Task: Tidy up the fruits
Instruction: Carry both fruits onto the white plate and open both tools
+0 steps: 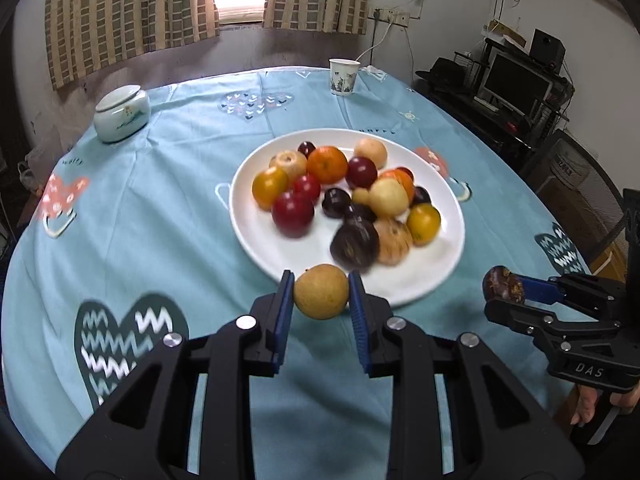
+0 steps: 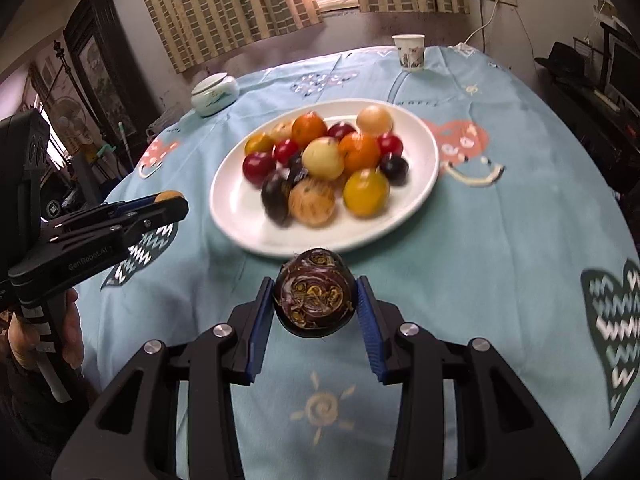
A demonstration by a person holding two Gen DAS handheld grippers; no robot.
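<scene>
A white plate (image 1: 256,240) in the middle of the table holds several fruits: oranges, red and dark plums, yellow ones; it also shows in the right wrist view (image 2: 236,208). My left gripper (image 1: 322,294) is shut on a yellow-brown pear (image 1: 321,297), held above the cloth just in front of the plate's near rim. My right gripper (image 2: 316,300) is shut on a dark brown water chestnut (image 2: 314,294), held in front of the plate. The right gripper and its chestnut (image 1: 500,284) appear at the right in the left wrist view; the left gripper (image 2: 168,200) at the left in the right wrist view.
The round table has a blue patterned cloth (image 1: 160,208). A lidded white ceramic jar (image 1: 122,114) stands at the back left and a paper cup (image 1: 344,77) at the back. A desk with a monitor (image 1: 516,80) and a chair stand to the right.
</scene>
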